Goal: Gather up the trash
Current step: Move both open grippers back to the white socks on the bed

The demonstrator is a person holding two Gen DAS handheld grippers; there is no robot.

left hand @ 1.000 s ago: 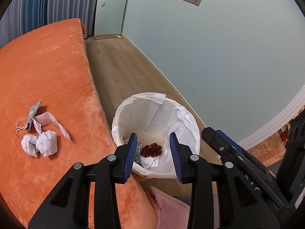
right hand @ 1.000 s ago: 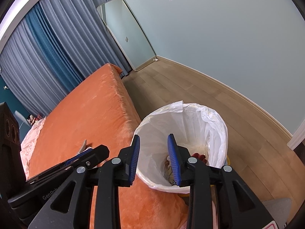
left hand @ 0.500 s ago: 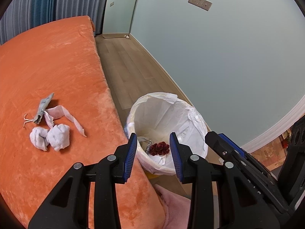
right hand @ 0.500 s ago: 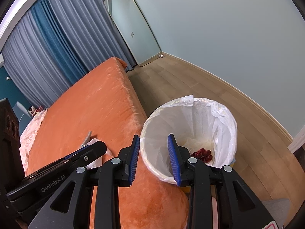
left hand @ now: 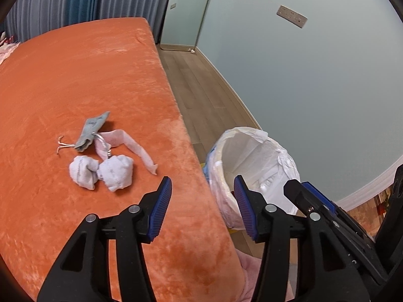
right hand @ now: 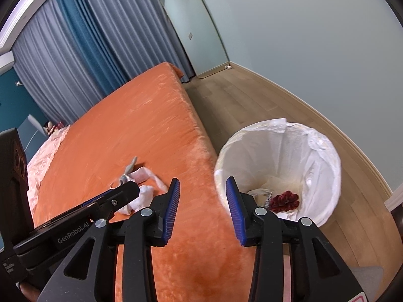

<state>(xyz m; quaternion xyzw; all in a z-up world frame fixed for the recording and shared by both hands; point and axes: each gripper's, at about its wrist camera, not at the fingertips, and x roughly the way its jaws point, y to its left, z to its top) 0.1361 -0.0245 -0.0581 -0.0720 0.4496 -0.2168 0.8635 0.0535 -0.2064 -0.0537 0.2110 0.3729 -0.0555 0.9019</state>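
Left gripper (left hand: 202, 192) jaws opening, nothing between them, right gripper (right hand: 202, 192) likewise, "GenRobot.AI" printed on left gripper's side, crumpled tissues (left hand: 100, 172) on orange bed (left hand: 75, 75) at ten o'clock of left gripper, lined bin (right hand: 325, 151) at two o'clock.

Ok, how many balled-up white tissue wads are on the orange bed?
2. One wad lies left, the other wad right beside it, touching, near the bed edge. More could hide behind the claws.

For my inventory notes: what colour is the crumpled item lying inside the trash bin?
Dark red, against the white liner of the bin; the right wrist view shows it best.
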